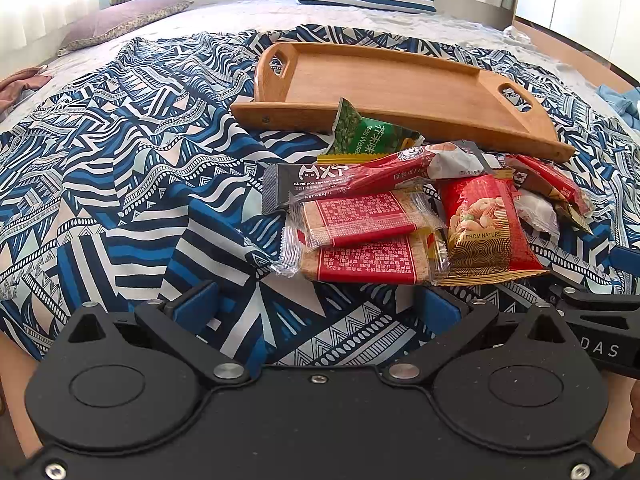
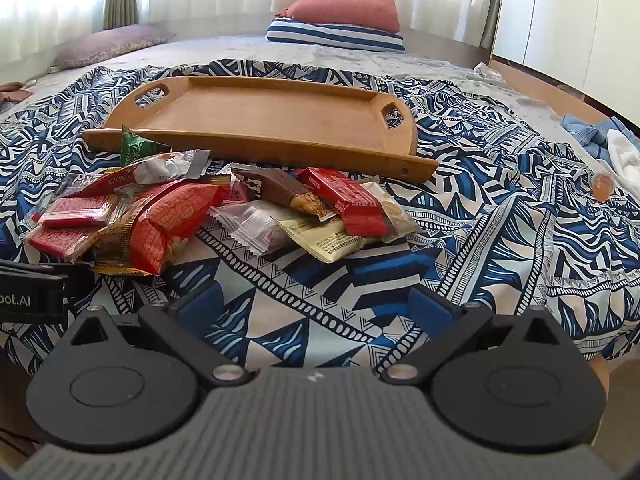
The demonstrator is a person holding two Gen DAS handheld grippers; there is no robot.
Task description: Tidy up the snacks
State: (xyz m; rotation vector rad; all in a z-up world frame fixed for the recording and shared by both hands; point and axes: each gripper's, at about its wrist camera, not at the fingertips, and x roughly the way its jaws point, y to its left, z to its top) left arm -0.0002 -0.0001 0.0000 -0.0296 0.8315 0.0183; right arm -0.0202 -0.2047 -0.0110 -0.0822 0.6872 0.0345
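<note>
Hidden or unclear: the lower packets in the snack pile (image 2: pixel 224 212) are covered by those above, and their print is mostly too small to read. The tray's (image 1: pixel 400 84) near wall is partly masked by a green packet (image 1: pixel 364 132) leaning on it. The right tool's body is cut off at the right edge of the left wrist view.

The pile lies on the patterned sheet (image 1: pixel 120 160) just in front of the tray: red nut bag (image 1: pixel 484 224), two clear-wrapped red bars (image 1: pixel 360 236), black sachet (image 1: pixel 308 180), brown bar (image 2: pixel 280 192), white and cream wrappers. The tray is bare wood.

Left tool (image 1: pixel 316 304) stands wide, holding nothing, just short of the pile. Right tool (image 2: pixel 316 304) likewise wide and unloaded.
</note>
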